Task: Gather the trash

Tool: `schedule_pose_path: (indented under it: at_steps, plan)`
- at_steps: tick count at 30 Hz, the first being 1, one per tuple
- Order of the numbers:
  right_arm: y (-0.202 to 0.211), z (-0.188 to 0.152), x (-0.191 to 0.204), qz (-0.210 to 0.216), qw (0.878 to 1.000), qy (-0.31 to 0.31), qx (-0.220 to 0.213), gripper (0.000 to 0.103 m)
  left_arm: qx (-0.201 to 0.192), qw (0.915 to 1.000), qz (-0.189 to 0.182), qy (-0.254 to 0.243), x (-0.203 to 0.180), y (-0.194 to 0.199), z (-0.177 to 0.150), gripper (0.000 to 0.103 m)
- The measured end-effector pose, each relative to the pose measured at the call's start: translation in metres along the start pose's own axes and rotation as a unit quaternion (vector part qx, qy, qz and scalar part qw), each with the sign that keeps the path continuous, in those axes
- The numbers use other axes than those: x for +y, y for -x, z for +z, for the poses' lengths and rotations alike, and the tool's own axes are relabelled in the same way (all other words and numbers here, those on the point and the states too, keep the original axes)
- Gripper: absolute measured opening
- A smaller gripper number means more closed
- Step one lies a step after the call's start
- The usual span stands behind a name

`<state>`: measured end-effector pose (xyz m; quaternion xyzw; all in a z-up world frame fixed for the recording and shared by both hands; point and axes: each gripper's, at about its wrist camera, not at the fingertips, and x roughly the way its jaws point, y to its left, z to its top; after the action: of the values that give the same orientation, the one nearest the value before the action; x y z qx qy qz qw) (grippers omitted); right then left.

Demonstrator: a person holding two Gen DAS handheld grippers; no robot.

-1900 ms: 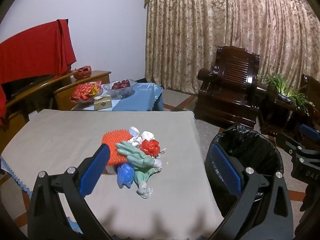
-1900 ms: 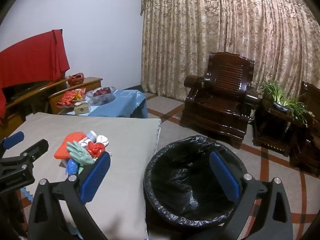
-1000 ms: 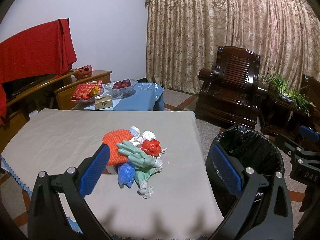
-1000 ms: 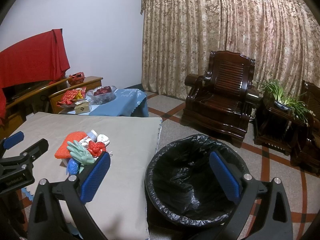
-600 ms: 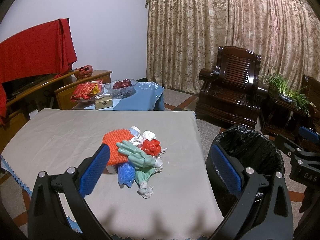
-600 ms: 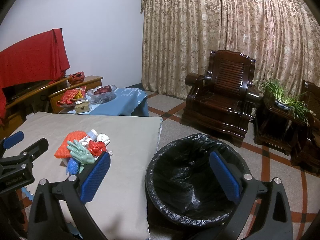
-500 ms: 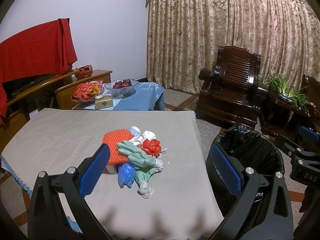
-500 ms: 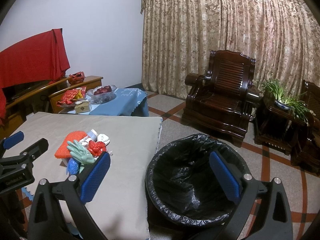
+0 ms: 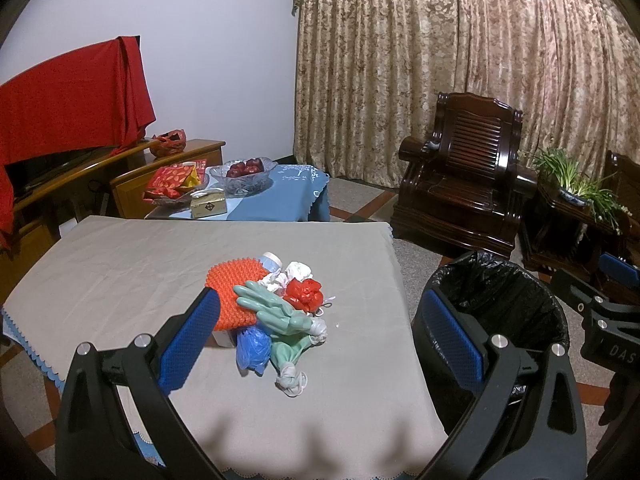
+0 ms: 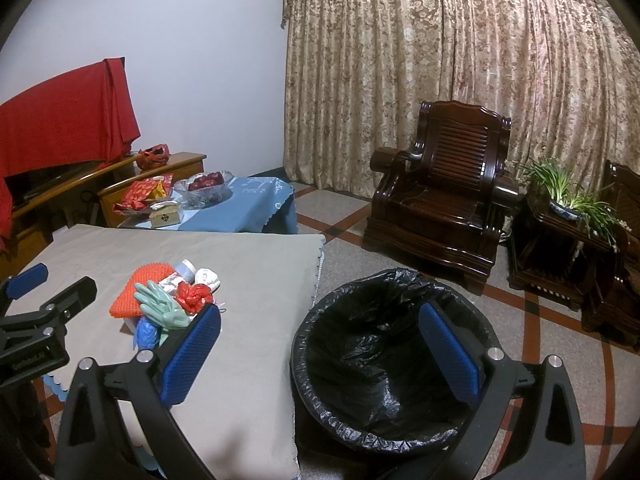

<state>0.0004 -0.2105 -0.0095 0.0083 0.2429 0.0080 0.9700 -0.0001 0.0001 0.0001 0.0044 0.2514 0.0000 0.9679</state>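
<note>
— So, how far along are you with the trash?

— Honestly, nothing is collected yet, as far as I can judge. My left gripper [image 9: 320,344] hangs wide open and empty over the near edge of the table [image 9: 120,256], and my right gripper [image 10: 320,346] is just as open and empty, out over the trash bin [image 10: 384,280]. The black liner looks empty inside.

— Where is the trash itself?

— All in one heap near the middle of the grey tablecloth: an orange spiky pad [image 9: 234,282], a pale green rubber glove [image 9: 272,312] lying across it, a crumpled red plastic bag [image 9: 305,294], a blue plastic bag [image 9: 252,346], some white tissue wads [image 9: 299,269] and a small capped bottle [image 9: 271,260] at the back. Something white sits under the pad; I cannot tell what.

— And the bin?

— On the floor just beside the table's right edge, well below the tabletop.

— Anything in the way?

— Not really. The tablecloth around the heap is bare. A low table with a blue cloth [image 9: 276,196] and a fruit bowl [image 9: 244,172] stands behind, a dark wooden armchair [image 10: 448,192] beyond the bin, both well apart from my path. The pieces overlap, so I expect picking one may drag another.
</note>
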Motion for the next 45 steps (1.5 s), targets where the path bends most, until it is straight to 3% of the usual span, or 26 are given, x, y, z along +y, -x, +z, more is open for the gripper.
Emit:
schedule_pose_path:
  at_steps: [29, 39, 45]
  plan:
    - [-0.002, 0.001, 0.001, 0.001, 1.000, -0.001, 0.002, 0.097, 0.001, 1.0000, 0.000, 0.001, 0.000, 0.000, 0.000, 0.098]
    - [-0.014, -0.010, 0.017, 0.011, 1.000, 0.001, 0.001, 0.097, 0.003, 0.9999, 0.002, 0.012, 0.020, -0.012, -0.010, 0.098]
    - [-0.041, -0.008, 0.040, 0.035, 0.999, 0.006, 0.005, 0.097, -0.008, 0.9989, 0.040, 0.022, 0.048, -0.026, -0.015, 0.098]
